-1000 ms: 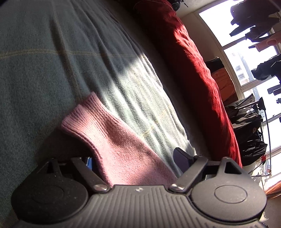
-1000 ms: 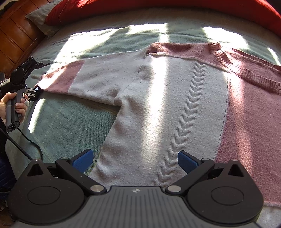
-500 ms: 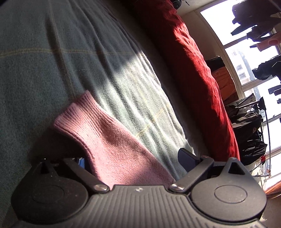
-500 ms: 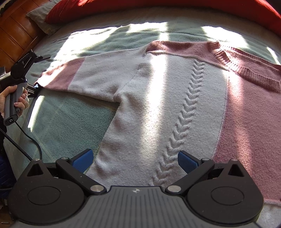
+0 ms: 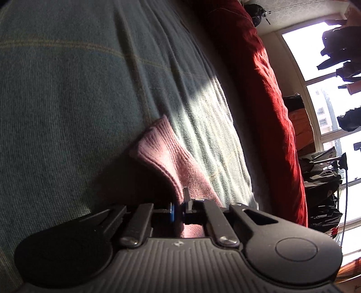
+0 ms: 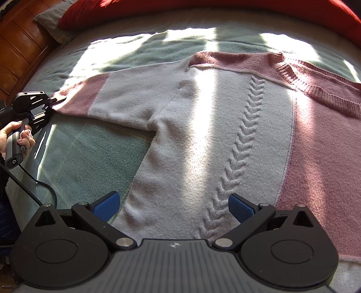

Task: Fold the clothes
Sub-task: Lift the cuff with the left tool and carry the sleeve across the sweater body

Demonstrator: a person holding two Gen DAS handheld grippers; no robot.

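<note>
A pink and pale grey knitted sweater (image 6: 203, 135) lies spread flat on the bed, its cable pattern running down the middle. Its left sleeve stretches out to a pink ribbed cuff (image 5: 162, 155). My left gripper (image 5: 179, 208) is shut on the edge of that cuff, the knit pinched between its blue pads. In the right wrist view the left gripper (image 6: 53, 102) bites the sleeve end, held by a hand (image 6: 13, 133). My right gripper (image 6: 173, 205) hovers open over the sweater's lower hem, with the knit under its spread fingers.
A green-grey blanket (image 6: 85, 162) covers the bed. A red duvet (image 5: 266, 90) runs along the far side. A wooden headboard (image 6: 18, 49) and grey pillow (image 6: 52, 20) sit at the left. A window (image 5: 334, 94) with hanging clothes and bags lies beyond. A cable (image 6: 33, 182) trails from the left handle.
My left gripper's jaws closed from wide open onto the pink cuff, and the gripper dipped and rolled slightly. The right gripper stayed where it was, still open.
</note>
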